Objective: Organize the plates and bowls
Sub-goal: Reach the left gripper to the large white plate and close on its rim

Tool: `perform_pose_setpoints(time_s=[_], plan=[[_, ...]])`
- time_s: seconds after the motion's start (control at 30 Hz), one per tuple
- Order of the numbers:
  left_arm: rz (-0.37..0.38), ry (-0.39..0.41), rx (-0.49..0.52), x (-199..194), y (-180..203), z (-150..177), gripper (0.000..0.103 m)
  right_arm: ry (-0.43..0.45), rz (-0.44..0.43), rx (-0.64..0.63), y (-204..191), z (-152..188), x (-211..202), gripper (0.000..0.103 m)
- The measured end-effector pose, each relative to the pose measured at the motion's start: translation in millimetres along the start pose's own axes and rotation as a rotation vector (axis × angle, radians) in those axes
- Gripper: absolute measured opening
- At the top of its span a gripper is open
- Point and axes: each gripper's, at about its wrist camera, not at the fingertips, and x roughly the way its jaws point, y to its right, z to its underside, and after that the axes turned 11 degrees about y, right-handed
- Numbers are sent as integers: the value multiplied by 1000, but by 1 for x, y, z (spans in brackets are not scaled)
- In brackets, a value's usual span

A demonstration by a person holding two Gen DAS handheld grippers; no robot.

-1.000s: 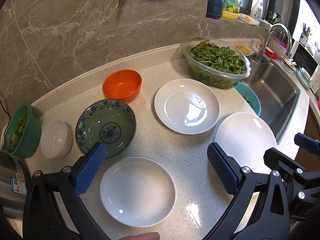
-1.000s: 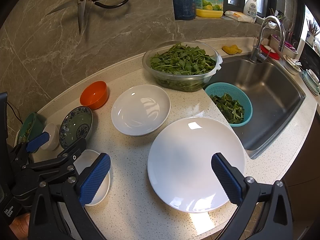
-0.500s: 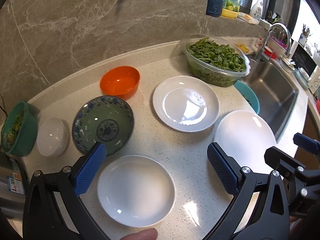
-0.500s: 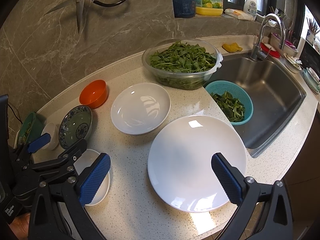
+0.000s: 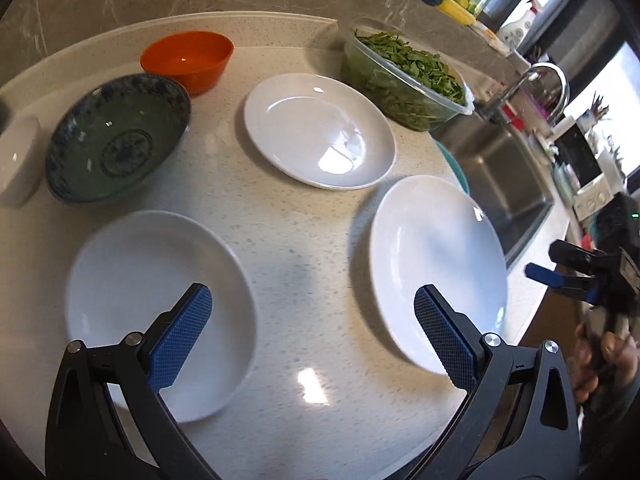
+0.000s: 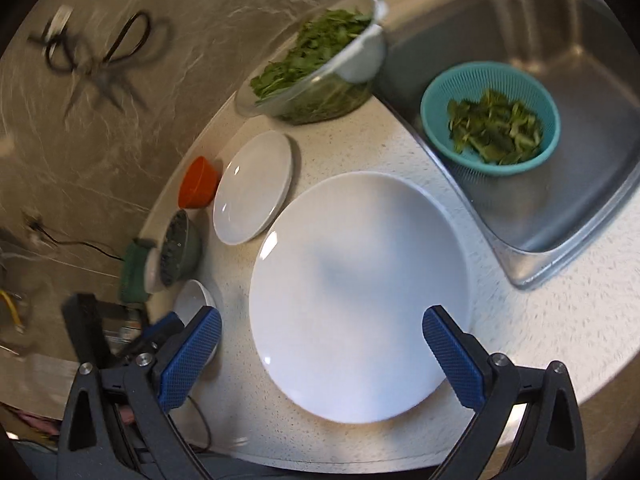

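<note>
Right now both pairs of fingers stand spread wide, gripping nothing: the left gripper (image 5: pixel 312 332) hangs over the speckled desk (image 5: pixel 304 232) between two white plates, and the right gripper (image 6: pixel 322 354) frames the large flat plate (image 6: pixel 360 280). Counting outward: three white plates, namely the near left plate (image 5: pixel 152 280), the large flat one, and the far plate (image 5: pixel 320 128). Three bowls sit to the far left: the green patterned bowl (image 5: pixel 116 136), the orange bowl (image 5: pixel 188 60), and a small white bowl (image 5: pixel 18 156) at the edge. Beyond, one clear bowl of greens (image 5: pixel 404 76) and one teal colander (image 6: pixel 490 120) in the sink (image 6: pixel 580 60).
</note>
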Motion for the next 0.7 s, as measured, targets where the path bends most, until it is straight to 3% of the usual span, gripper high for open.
perform_pose_setpoints(time_s=[0.1, 0.13, 0.17, 0.2, 0.23, 0.37, 0.47, 0.63, 0.7], plan=[[1, 67, -13, -1, 17, 10, 103, -51, -156, 43, 35, -22, 4, 95], [-12, 29, -12, 6, 25, 14, 103, -66, -184, 46, 41, -28, 7, 88], [-52, -32, -16, 15, 30, 17, 103, -88, -214, 49, 50, -34, 11, 72], [-115, -115, -40, 29, 35, 22, 102, -118, -236, 55, 58, -39, 17, 65], [-132, -142, -63, 35, 38, 23, 101, -160, -253, 56, 64, -43, 25, 60], [-144, -128, -102, 44, 48, 31, 101, -278, -323, 19, 73, -51, 47, 60], [-166, -108, -107, 47, 55, 33, 100, -297, -359, -5, 75, -56, 54, 54], [-140, -145, -125, 60, 54, 36, 74, -321, -392, -2, 82, -65, 61, 41], [-155, -159, -121, 66, 52, 39, 69, -327, -397, -10, 83, -67, 63, 40]])
